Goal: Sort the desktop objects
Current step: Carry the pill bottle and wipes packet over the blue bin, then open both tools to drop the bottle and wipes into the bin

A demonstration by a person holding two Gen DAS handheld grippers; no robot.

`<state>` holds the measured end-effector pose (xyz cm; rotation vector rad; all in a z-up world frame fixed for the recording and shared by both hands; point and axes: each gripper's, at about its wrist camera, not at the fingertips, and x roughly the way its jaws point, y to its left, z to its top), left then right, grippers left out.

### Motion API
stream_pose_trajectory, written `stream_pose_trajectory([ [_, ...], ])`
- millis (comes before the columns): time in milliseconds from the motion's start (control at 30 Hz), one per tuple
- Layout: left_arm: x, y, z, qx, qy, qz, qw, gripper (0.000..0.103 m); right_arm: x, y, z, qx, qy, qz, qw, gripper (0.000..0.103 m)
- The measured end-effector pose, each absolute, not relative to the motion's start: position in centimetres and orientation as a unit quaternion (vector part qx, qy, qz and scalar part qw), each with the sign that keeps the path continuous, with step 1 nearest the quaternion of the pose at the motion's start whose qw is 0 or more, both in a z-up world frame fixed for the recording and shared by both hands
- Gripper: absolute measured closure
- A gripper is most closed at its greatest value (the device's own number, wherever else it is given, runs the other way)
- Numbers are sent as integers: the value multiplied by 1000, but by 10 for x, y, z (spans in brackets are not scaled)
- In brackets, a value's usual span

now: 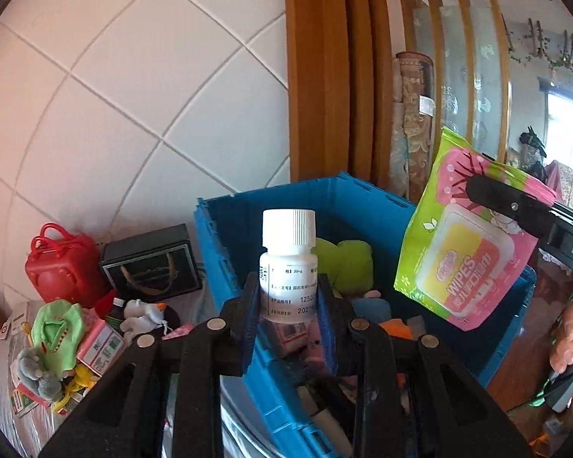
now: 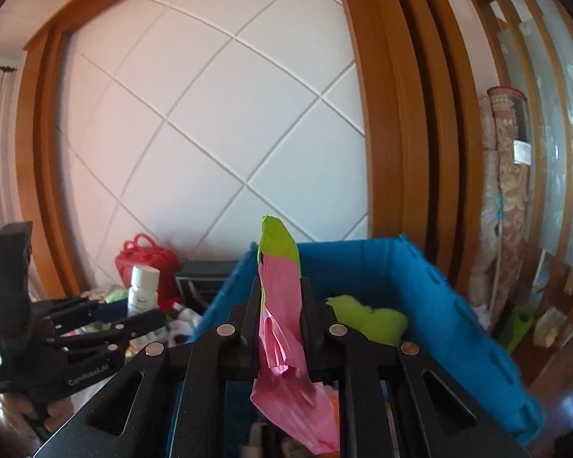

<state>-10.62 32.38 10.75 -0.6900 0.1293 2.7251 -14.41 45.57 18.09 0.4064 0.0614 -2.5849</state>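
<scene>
L gripper clamped on upright white plastic pill bottle w/ ribbed cap, held above near rim of blue plastic crate. R gripper closed on pink-green wipes pack, edge-on, over crate interior; green plush just ahead inside.

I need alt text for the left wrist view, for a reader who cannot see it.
The left gripper holds an upright white pill bottle above an open blue crate. At right, the right gripper holds a green and pink wipes pack over the crate.
</scene>
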Motion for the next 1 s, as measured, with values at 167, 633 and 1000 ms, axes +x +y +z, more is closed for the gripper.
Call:
stream_pose_trajectory([
  [167,-140,374,98,-325,56,924,192,76,-194,482,168,211,89,-948,223,88],
  [633,-176,420,33,-475,94,855,188,76,-256,514,87,341,192,-903,174,88],
  [1000,-180,427,27,-481,117,850,182,76,-273,527,76,356,181,-903,159,87],
])
